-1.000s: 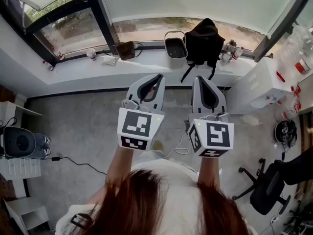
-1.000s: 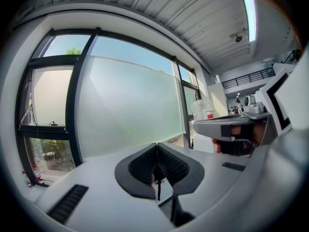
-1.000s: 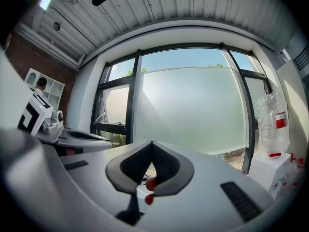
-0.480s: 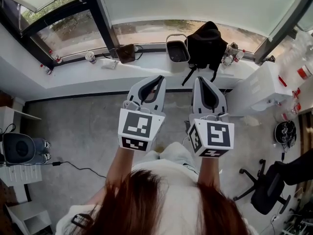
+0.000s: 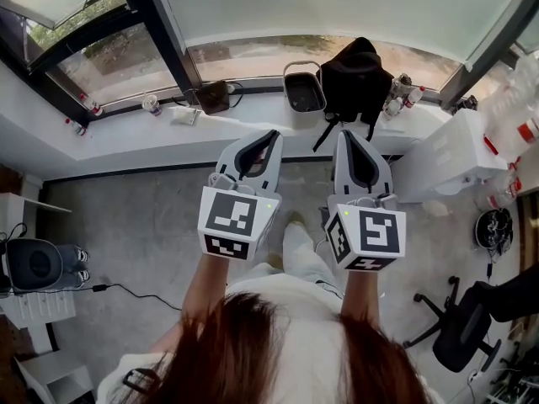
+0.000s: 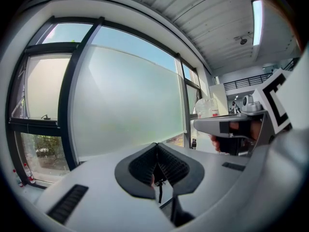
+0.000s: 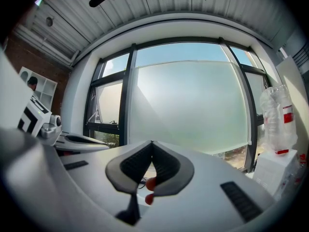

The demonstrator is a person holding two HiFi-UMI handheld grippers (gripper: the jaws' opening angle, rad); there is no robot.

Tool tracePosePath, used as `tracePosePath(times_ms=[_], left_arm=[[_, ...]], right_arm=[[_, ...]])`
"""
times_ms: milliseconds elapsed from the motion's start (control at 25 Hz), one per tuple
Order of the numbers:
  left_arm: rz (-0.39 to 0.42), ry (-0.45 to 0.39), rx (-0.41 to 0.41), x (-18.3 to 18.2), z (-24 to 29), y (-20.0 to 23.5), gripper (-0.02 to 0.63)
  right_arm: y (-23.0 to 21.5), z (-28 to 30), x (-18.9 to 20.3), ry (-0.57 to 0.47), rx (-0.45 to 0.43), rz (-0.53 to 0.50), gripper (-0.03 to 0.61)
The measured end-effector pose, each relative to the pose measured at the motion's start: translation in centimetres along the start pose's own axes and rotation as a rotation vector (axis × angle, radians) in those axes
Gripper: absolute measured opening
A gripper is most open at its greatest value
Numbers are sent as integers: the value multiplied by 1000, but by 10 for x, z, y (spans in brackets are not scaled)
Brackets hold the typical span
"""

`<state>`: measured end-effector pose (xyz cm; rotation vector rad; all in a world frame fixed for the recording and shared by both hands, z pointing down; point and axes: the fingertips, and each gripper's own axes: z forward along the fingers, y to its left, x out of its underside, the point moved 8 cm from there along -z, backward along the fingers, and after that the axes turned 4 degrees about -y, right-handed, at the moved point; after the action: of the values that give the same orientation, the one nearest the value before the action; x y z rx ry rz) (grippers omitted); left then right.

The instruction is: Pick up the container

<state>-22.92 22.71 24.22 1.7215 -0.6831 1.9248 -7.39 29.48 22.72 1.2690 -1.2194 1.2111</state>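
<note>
Approach step: left gripper point(image 5: 270, 135) and right gripper point(image 5: 347, 135), jaws together and empty, point toward container point(image 5: 303, 87) at upper centre; next move likely needs reaching in with jaws parted.

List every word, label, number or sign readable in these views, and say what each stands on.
No text is readable in any view.
Black square markers on the left white cube and the right white cube: coded patterns, no letters or digits.
Clear plastic bottles with red labels: print too small and blurred to read.
Small bottles beside the black backpack: too small to read.
</note>
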Motion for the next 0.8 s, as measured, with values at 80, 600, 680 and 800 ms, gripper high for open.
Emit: tracePosePath(times_ms=[80, 600, 680, 800], left_arm=[[3, 3, -3, 0, 13, 3, 21], [0, 54, -16, 6, 125, 29, 21], [1, 55, -19, 5, 142, 31, 21], [0, 53, -24, 2, 165, 32, 21]], right_arm=[[-8, 12, 3, 0, -2, 5, 25], [-74, 107, 24, 32, -18, 13, 25], [-84, 122, 27, 39, -31, 3, 25], [-99, 142, 28, 41, -45, -1, 25]])
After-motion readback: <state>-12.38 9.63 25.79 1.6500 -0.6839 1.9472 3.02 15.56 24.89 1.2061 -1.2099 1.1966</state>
